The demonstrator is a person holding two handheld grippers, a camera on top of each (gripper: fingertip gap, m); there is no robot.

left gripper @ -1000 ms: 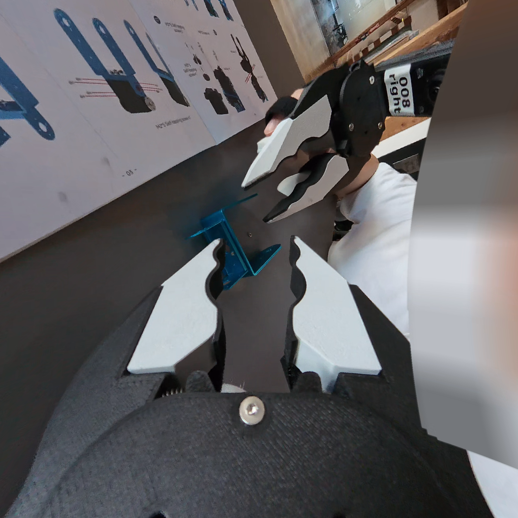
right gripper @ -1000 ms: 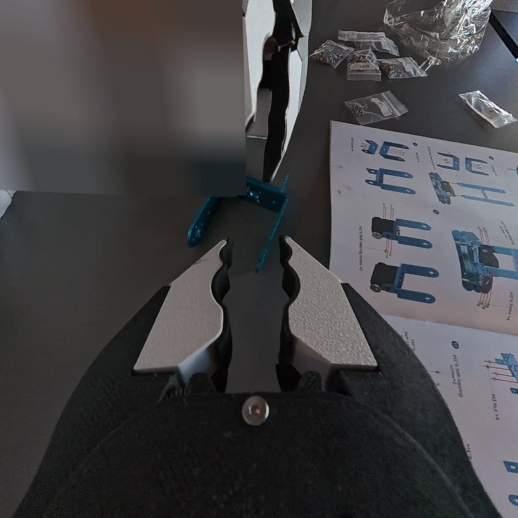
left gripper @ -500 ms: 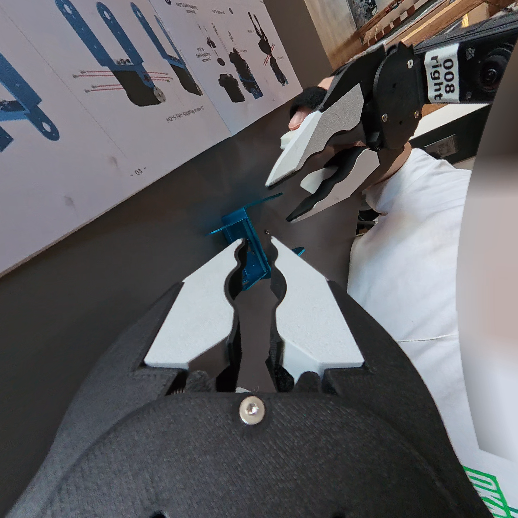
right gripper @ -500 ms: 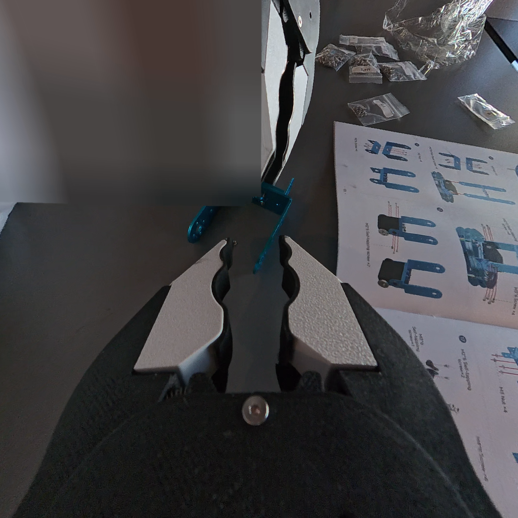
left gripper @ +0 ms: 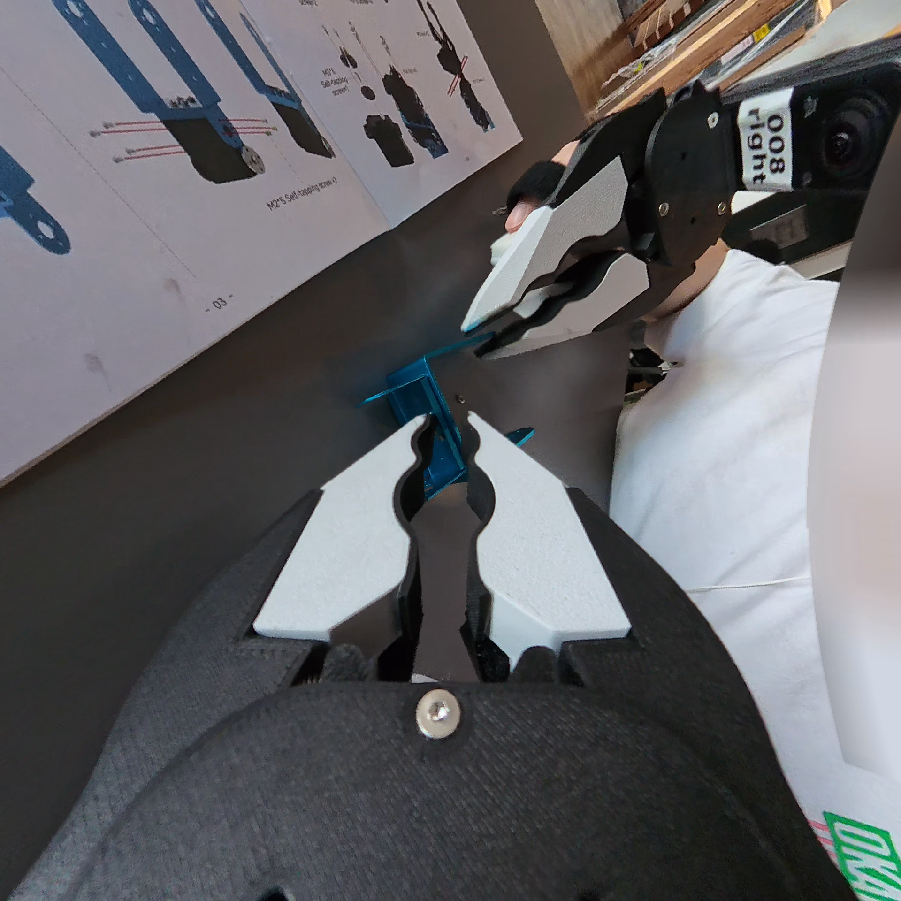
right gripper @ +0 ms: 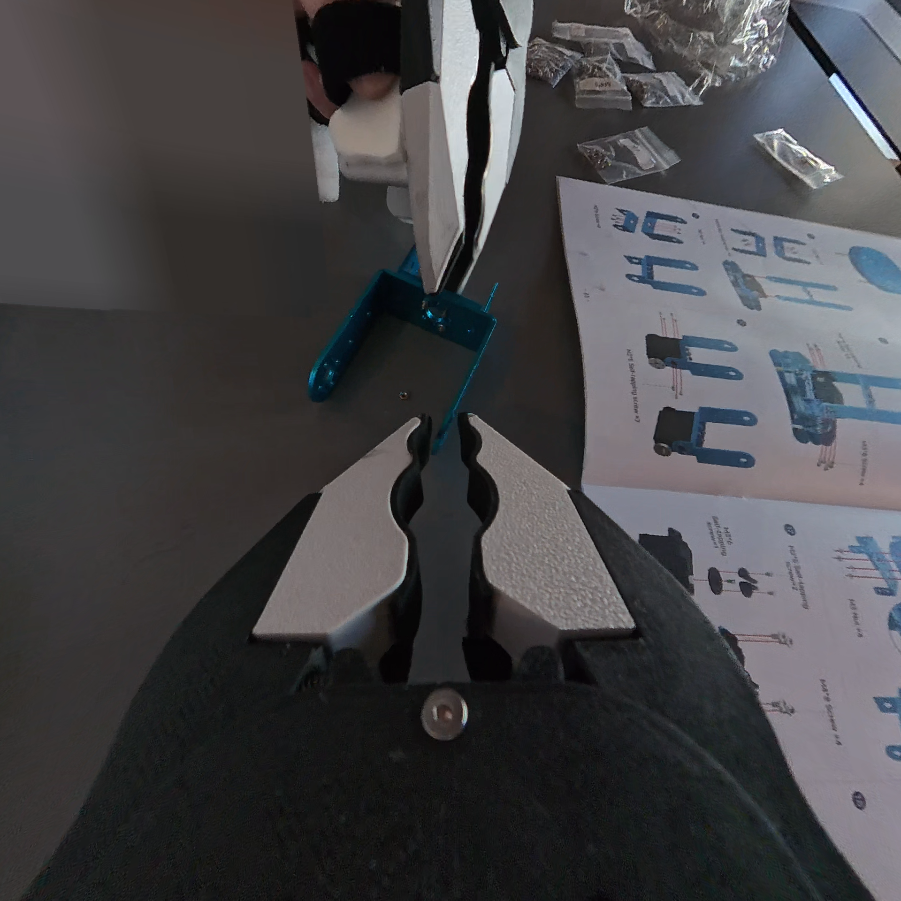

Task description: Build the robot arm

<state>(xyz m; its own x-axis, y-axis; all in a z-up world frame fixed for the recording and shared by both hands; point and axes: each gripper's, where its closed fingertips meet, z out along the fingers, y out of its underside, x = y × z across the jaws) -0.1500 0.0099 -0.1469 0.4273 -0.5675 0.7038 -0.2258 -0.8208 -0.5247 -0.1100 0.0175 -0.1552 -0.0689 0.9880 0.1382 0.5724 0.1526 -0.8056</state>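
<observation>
Left tool [left gripper: 447, 423] clamped on blue bracket [right gripper: 441, 312], right tool [right gripper: 444, 423] pinching its arm

Glossy blue metal bracket [right gripper: 434, 317], matt dark table [right gripper: 146, 439], paper manual [right gripper: 731, 390], crinkled clear plastic bags [right gripper: 629, 153].

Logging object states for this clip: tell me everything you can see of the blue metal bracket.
The blue metal bracket is a U-shaped piece of thin, glossy anodised-looking sheet: a flat cross plate with holes and two long arms with rounded, perforated ends. It sits on the dark table, arms pointing toward the right gripper. The left gripper is closed on the cross plate from above. The right gripper's tips flank the end of one arm; contact is unclear. A tiny screw lies loose between the arms.
</observation>
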